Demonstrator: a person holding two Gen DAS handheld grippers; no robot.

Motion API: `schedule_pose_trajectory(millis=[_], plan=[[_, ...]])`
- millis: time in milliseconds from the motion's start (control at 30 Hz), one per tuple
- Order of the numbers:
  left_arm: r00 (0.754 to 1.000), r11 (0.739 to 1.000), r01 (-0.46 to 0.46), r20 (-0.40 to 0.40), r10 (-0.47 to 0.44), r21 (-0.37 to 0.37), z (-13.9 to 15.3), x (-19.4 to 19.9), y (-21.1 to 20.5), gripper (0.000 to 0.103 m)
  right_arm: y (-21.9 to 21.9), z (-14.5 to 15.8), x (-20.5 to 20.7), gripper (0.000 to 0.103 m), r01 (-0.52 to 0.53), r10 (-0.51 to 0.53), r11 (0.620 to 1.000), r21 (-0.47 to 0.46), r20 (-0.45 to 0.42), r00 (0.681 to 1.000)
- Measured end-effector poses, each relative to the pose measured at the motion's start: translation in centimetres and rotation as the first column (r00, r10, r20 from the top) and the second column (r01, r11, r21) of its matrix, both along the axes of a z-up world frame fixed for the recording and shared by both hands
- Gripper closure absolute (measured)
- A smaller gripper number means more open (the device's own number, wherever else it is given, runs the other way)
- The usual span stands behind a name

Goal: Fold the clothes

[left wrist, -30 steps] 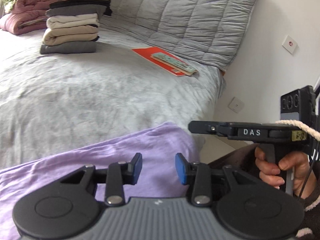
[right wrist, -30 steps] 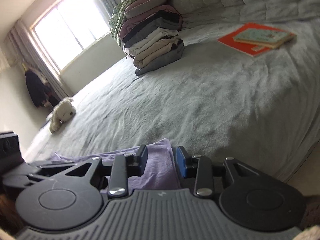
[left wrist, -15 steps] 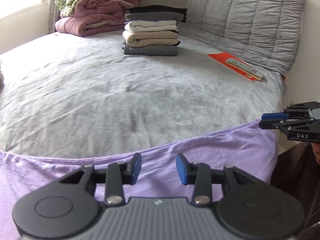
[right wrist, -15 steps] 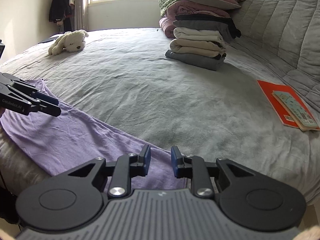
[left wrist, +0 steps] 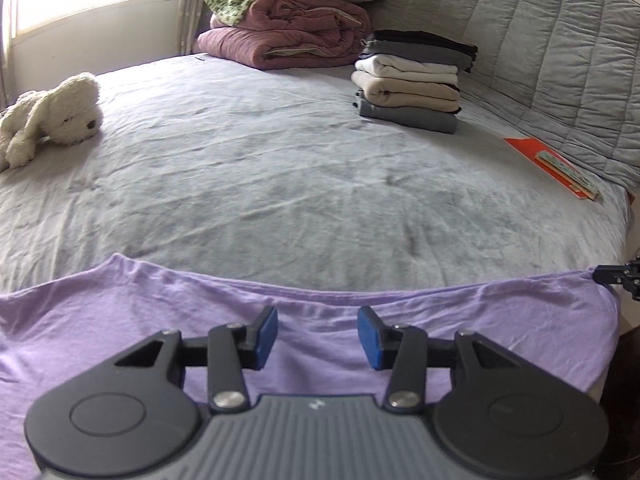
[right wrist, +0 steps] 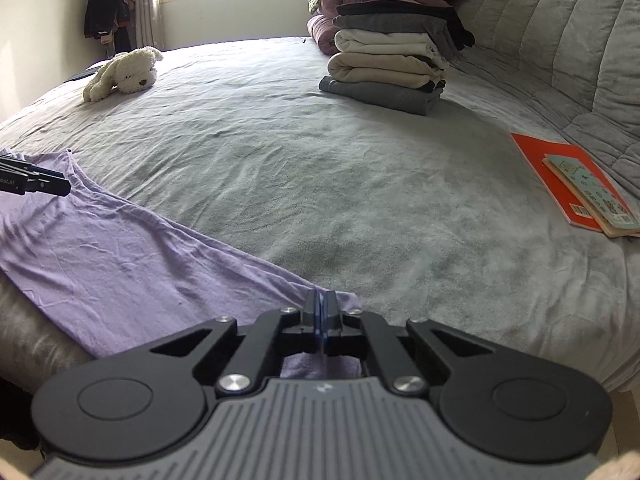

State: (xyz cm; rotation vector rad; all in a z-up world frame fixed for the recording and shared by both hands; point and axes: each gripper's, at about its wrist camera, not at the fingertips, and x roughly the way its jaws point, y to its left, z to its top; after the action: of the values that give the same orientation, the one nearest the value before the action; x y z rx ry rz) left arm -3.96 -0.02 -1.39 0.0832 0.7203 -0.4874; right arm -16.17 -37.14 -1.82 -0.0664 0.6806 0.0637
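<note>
**Thin lilac garment pinned at one corner, other side not yet gripped**

Left wrist view: the purple garment (left wrist: 312,320) lies spread across the near edge of the grey bed (left wrist: 304,184), part of it draping over the side. The left gripper (left wrist: 317,336) hovers over the middle of the cloth with its blue pads (left wrist: 266,334) apart and opening wider; fabric lies beneath them, but nothing is pinched. At the far right edge, the tip of the right gripper (left wrist: 612,276) meets the garment's corner, and the hem runs taut toward it.

Right wrist view: the right gripper (right wrist: 321,312) has its fingers pressed together on the corner of the garment (right wrist: 120,256), with a fold of cloth caught between the pads. The left gripper (right wrist: 36,182) shows at the left, over the opposite end.

The cloth looks light, thin and limp; it wrinkles easily and should sag wherever unsupported. It probably clings a little to the fuzzy cover, so dragging would bunch it. Hold at corners or along the hem, pinching both layers, rather than mid-panel.

A stack of folded clothes (right wrist: 388,68) sits well apart, at the far side of the bed.
</note>
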Motion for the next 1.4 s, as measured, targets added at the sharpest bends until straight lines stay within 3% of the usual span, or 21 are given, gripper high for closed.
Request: schedule_pose_trajectory(millis=[133,333,400,467,633,700,767,967,1133,1300,1400], plan=[[0.996,0.996,-0.086,0.037,0.086,-0.001,0.4,1.3,2.5,0.057,-0.5,0.8,-0.5,0.103,0.057,-0.057,0.998,0.011,0.067,0.996],[0.982,0.984,-0.177,0.067,0.175,0.03,-0.2,4.0,5.6,0.054,-0.3,-0.7,1.5,0.102,0.066,-0.067,0.998,-0.019,-0.04,0.997],[0.978,0.98,-0.197,0.073,0.193,0.041,-0.5,4.9,6.5,0.054,0.2,-0.6,1.2,0.099,0.063,-0.065,0.997,-0.046,-0.031,0.997],[0.979,0.981,-0.191,0.078,0.187,0.047,-0.6,5.4,7.2,0.053,0.4,-0.1,1.1,0.09,0.056,-0.057,0.998,-0.033,-0.029,0.998],[0.986,0.988,-0.145,0.085,0.14,0.049,-0.5,6.5,8.5,0.053,1.7,1.4,1.8,0.086,-0.047,0.05,0.996,0.074,-0.034,0.998],[0.988,0.99,-0.132,0.089,0.128,0.041,-0.6,6.8,8.9,0.053,2.7,1.9,2.6,0.067,-0.116,0.122,0.984,0.134,-0.036,0.992],[0.989,0.992,-0.125,0.087,0.122,0.028,-0.7,7.1,9.4,0.053,4.1,2.2,3.5,0.066,-0.187,0.196,0.966,0.177,-0.032,0.98],[0.997,0.997,-0.071,0.022,0.072,-0.03,-1.4,8.5,10.1,0.053,5.3,1.0,6.0,0.067,-0.231,0.236,0.971,0.056,-0.092,0.967],[0.999,0.998,-0.048,0.014,0.048,-0.033,-2.2,9.0,9.6,0.055,2.1,1.1,5.7,0.066,-0.196,0.193,0.981,-0.012,-0.135,0.972],[0.999,0.998,-0.049,0.018,0.05,-0.045,-2.2,9.1,9.5,0.062,-1.7,1.7,4.0,0.066,-0.139,0.134,0.99,-0.024,-0.152,0.979],[0.998,0.997,-0.055,0.017,0.056,-0.055,-2.3,9.1,9.5,0.066,-3.0,1.7,3.4,0.063,-0.108,0.112,0.994,0.033,-0.164,0.98]])
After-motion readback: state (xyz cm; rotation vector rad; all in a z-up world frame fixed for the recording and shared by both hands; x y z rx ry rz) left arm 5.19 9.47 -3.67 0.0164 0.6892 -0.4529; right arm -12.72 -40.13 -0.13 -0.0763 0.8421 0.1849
